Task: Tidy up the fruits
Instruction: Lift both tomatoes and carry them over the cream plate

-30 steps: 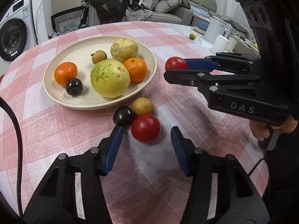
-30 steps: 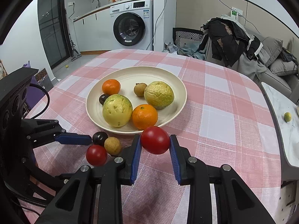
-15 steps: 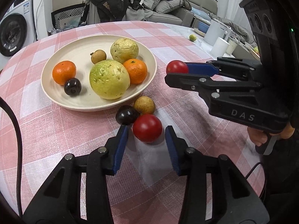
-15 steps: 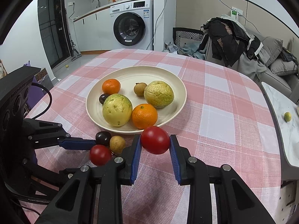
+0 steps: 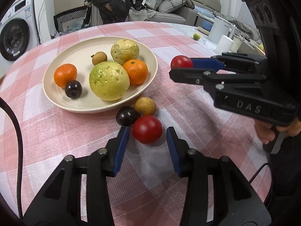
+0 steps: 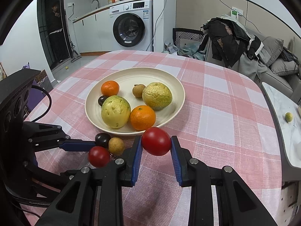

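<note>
Care matters here: the left gripper (image 5: 147, 131) straddles the round red tomato on the checked cloth (image 5: 147, 129), pads not yet touching; it should close gently, clear of the dark plum (image 5: 127, 116). The right gripper (image 6: 156, 146) pinches another red tomato (image 6: 156, 141) aloft beside the cream plate (image 6: 175, 111).

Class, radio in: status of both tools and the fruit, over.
Right tool shut on a red tomato, held above the tablecloth. Left tool brackets a second tomato, small gaps visible. Dark fruit crowds its left finger.
</note>
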Tool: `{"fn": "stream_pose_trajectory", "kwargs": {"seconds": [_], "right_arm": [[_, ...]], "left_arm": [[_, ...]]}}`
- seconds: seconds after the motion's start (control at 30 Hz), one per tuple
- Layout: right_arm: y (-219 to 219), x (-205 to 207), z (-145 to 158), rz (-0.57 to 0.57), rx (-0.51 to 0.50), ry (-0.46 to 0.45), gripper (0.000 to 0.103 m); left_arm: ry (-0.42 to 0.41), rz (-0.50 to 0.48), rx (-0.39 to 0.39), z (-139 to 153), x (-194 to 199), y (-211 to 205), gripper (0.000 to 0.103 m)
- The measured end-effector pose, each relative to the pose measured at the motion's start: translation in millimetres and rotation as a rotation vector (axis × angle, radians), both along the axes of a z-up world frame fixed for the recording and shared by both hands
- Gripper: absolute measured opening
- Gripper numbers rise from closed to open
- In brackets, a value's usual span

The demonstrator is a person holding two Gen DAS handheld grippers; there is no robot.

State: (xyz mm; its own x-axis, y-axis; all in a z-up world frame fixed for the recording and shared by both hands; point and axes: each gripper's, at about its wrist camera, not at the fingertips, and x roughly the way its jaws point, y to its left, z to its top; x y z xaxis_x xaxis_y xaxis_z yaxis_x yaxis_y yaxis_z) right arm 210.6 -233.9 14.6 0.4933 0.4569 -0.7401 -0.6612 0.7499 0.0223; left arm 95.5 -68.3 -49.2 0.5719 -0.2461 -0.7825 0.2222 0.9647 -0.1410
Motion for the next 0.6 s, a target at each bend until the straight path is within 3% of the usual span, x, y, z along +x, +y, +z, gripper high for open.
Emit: {"fn": "stream_pose_trajectory", "kwargs": {"seconds": [0.6], "right_arm": [[-4.0, 3.2, 2.7, -0.012, 0.004, -0.002, 0.031]], "left_arm": [[-0.004, -0.005, -0.020, 0.0, -2.1, 2.8, 0.035]]}}
